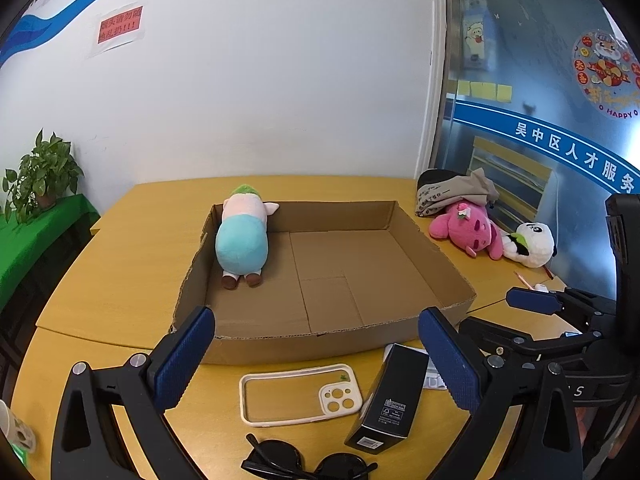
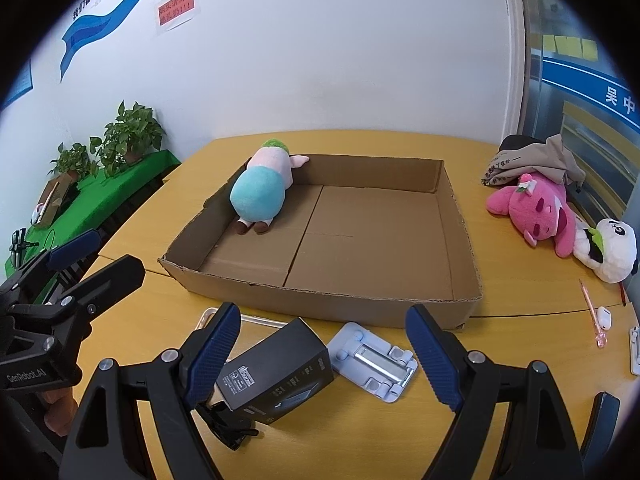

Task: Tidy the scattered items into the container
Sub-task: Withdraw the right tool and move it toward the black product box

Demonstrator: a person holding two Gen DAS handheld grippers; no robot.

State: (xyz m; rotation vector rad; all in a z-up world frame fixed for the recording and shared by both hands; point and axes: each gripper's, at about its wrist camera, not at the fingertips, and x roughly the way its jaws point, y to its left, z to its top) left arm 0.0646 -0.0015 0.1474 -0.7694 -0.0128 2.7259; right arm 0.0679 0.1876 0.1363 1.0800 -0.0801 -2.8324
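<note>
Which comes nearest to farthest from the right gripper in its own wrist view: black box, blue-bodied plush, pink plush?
From the right gripper:
1. Black box, lying on the table just below its left finger.
2. Pink plush, out on the table, far right of the cardboard box.
3. Blue-bodied plush, in the cardboard box's far-left corner; close to the pink plush.

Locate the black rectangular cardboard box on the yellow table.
The black rectangular cardboard box lies on its side just in front of the open brown cardboard tray, between the white phone case and the pale blue folding stand.
</note>
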